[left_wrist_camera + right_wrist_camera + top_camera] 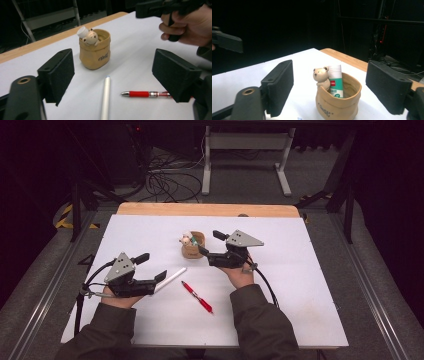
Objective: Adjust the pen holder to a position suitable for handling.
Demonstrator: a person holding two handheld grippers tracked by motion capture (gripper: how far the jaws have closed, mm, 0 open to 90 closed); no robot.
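High view: white table [300, 290], tan bag-shaped holder [193, 245] just above centre, small bear figure on its rim. Right gripper [207, 253] sits at the holder's 3 o'clock, jaw tips just beside it, parted. Left gripper [162, 276] is at the holder's 7 o'clock, jaws apart, tips at the near end of a white pen [171, 278]. Red pen [197, 297] lies at 6 o'clock from the holder, apart from the white pen.

Left gripper view: jaws wide open, nothing between the pads. White pen [106, 96] runs toward 12 o'clock in the gap, red pen [145, 94] crosswise at 3 o'clock of it. Holder [95, 50] beyond, upright. Person's right hand [186, 26] at 2 o'clock.

Right gripper view: jaws wide open, holder [338, 101] between and ahead of them, untouched. Inside stands a glue stick [335, 81], white cap up, touching the bear [321, 77] at its 9 o'clock.
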